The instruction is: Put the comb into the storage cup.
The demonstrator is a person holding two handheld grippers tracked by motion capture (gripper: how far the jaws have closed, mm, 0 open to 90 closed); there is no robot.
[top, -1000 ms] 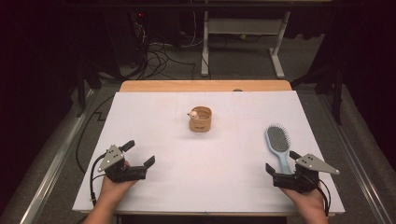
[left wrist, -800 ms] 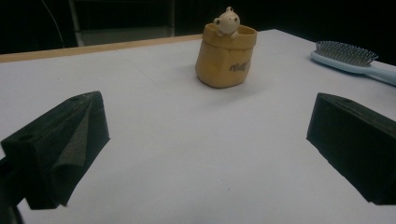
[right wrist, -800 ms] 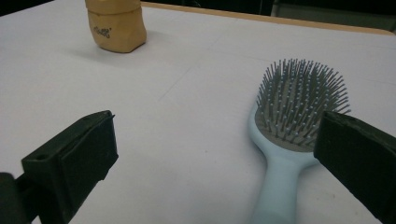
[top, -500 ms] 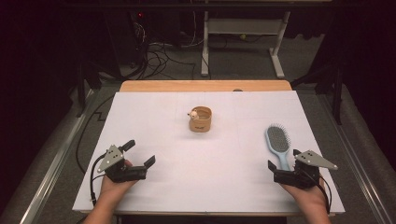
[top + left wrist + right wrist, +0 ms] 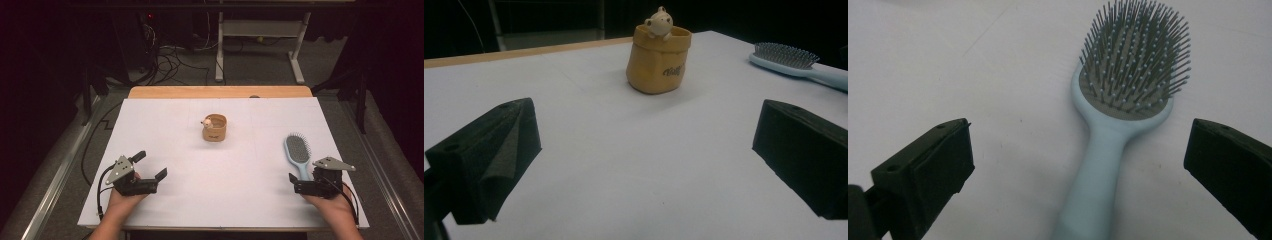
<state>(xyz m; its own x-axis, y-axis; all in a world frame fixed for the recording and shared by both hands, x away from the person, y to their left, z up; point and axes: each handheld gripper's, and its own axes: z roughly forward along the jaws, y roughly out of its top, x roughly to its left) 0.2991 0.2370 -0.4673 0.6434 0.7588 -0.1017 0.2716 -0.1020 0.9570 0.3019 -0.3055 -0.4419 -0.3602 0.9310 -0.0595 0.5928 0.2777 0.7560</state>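
So: 1 hairbrush (image 5: 1118,125) btwn spread right hand-held gripper (image 5: 1078,165) jaws, 1 pot (image 5: 215,128) (left hand-held gripper (image 5: 644,165) spread too).

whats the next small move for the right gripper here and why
Probably ease the right gripper a little further forward and down, then close on the light blue plastic hairbrush. Its jaws stand wide open on either side of the handle, which lies flat on the white table, bristles up, and neither jaw touches it yet. The left gripper rests open, far off.
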